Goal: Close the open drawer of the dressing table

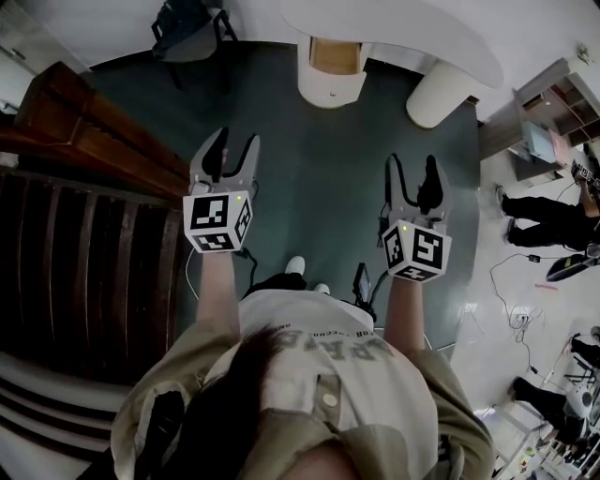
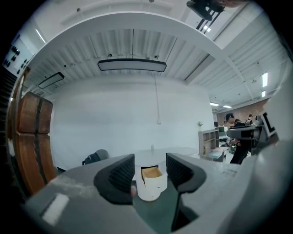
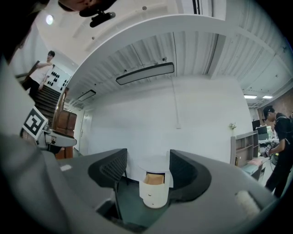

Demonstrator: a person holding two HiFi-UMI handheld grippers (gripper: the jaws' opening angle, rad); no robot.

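jaws: left gripper (image 1: 234, 145) and right gripper (image 1: 412, 169) apart, empty | drawer (image 1: 334, 56) open | dressing table (image 1: 412, 26) cut off at top

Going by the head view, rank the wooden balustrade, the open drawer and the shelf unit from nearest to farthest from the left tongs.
Measured from the left tongs:
1. Wooden balustrade, close by on the left.
2. Open drawer, ahead and a little to the right.
3. Shelf unit, far off to the right.

Open office-lab space — wooden staircase (image 1: 84, 244), shelf unit (image 1: 562, 98), floor cables (image 1: 517, 319)
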